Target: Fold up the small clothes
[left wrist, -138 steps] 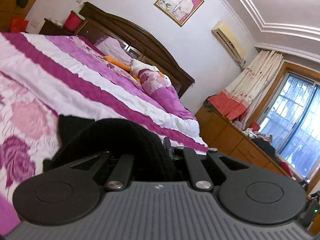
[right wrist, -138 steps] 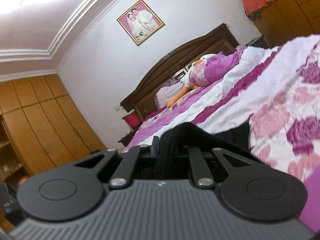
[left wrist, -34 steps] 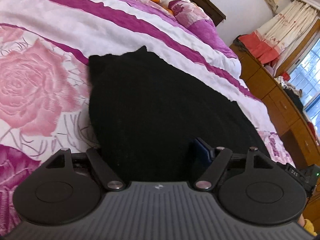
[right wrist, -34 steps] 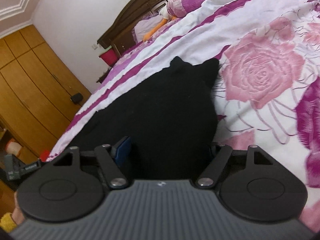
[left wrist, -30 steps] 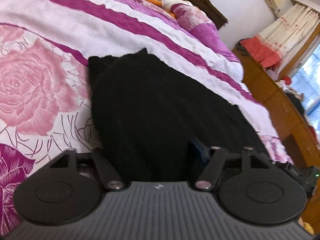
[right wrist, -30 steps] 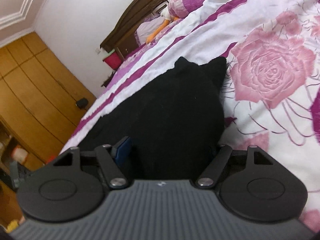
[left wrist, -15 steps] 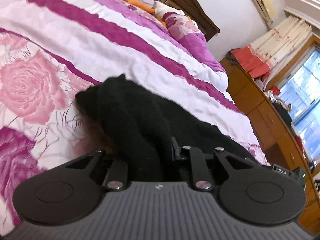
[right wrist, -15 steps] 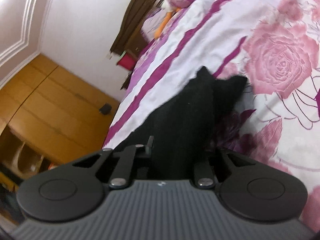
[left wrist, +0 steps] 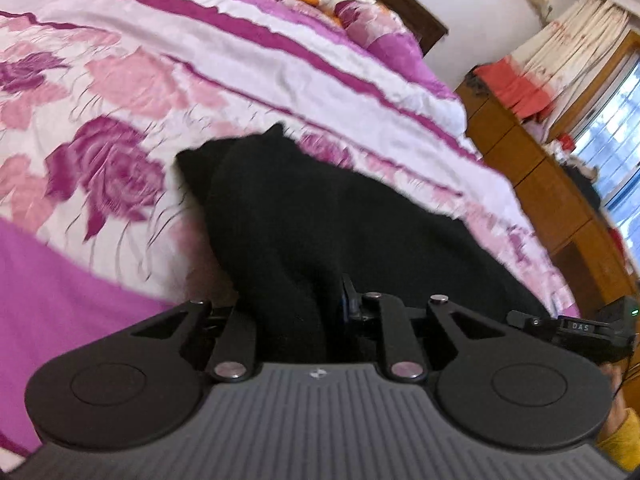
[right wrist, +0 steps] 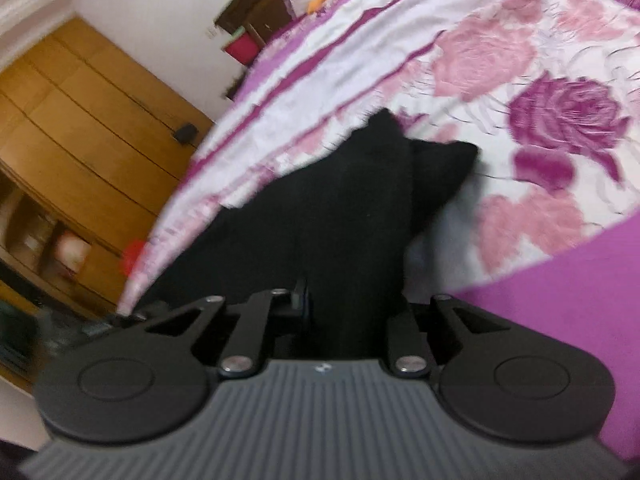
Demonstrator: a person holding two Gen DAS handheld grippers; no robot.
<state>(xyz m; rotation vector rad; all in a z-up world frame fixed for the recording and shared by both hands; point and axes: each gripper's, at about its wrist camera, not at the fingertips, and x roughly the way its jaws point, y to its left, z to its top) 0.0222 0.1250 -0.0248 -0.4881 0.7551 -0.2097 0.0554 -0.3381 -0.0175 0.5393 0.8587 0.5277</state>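
Left wrist | left tongs [left wrist: 316, 312] clamp black garment [left wrist: 320, 216] | right tongs [right wrist: 352, 308] clamp it too

Plain black garment [left wrist: 304, 216], no print, directly ahead of the black-and-grey left gripper [left wrist: 296, 320]. Beyond and to both sides, bedspread [left wrist: 120, 92] in white with pink and magenta roses, 2 magenta stripes farther off, solid purple border nearest the gripper's left. Orange-brown wood cabinet [left wrist: 560, 208] off to its right. Same black cloth ahead of the right gripper [right wrist: 352, 320]; honey-brown wardrobe [right wrist: 80, 128] to its left.
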